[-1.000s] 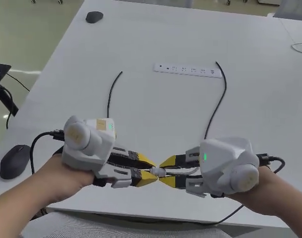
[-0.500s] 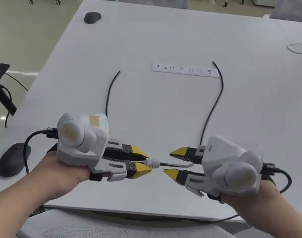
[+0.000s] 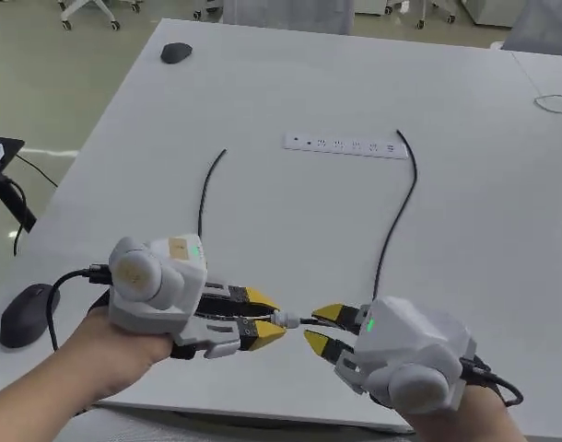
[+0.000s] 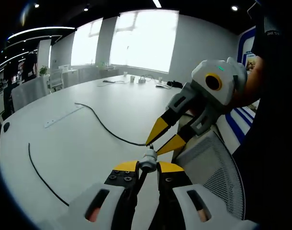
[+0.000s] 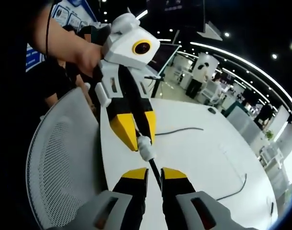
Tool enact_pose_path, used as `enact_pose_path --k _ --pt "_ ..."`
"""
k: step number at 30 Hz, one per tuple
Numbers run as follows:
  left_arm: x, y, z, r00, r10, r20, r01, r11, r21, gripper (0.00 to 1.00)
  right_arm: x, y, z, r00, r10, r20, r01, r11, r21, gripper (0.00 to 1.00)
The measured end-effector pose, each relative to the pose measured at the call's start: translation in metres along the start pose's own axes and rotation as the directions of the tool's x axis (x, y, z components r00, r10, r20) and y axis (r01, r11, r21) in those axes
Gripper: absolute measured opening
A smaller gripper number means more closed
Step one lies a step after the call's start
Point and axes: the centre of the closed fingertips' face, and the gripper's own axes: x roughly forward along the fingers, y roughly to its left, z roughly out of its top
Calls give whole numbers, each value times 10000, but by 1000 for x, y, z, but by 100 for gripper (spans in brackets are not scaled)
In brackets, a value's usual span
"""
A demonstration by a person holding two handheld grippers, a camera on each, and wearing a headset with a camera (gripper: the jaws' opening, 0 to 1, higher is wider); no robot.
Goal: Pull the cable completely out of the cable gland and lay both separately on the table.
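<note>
- Your left gripper [image 3: 272, 318] is clamped on the white cable gland [image 3: 285, 319], holding it in the air just over the near edge of the bench [image 3: 290, 230]
- The black cable [image 3: 392, 221] leaves the gland at 3 o'clock, passes between the jaws of your right gripper [image 3: 321, 328], then trails across the bench toward 12 o'clock
- In the right gripper view those jaws stand narrowly apart with the cable between them; I cannot tell whether they actually pinch it
- I judge the pull begun but not finished: the cable is not yet out of the gland, and neither piece lies on the bench by itself
- Left for you: draw the rest of the cable through, then set the gland and cable down apart from each other
- A power strip [image 3: 344, 145] lies at 12 o'clock, near the cable's far end
- A second black cable [image 3: 204, 189] lies at 11 o'clock, well apart; don't confuse it with yours
- A dark mouse [image 3: 23, 313] sits at 9 o'clock of your left gripper
- A mesh chair [image 4: 208, 163] sits just under the grippers at 6 o'clock; a dropped gland could land there instead of on the bench
</note>
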Motion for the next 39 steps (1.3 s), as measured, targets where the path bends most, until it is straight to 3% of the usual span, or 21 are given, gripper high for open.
enact_pose_path --k 15,19,28,39 --pt "4 -1 1 9999 -92 -138 93 9999 57 15 2 -1 0 9991 -427 -25 427 9991 32 2" --pt "5 -3 1 9999 -98 -122 99 9999 75 15 1 0 -1 9991 -427 -35 426 9987 -297 1" --pt "5 -3 4 10000 -80 -49 80 9999 64 15 -1 -3 -2 9989 -460 -33 460 9989 0 0" --pt "4 -3 4 10000 -10 29 10 10000 -54 15 -5 -11 -18 9965 -728 -420 750 9958 519 0"
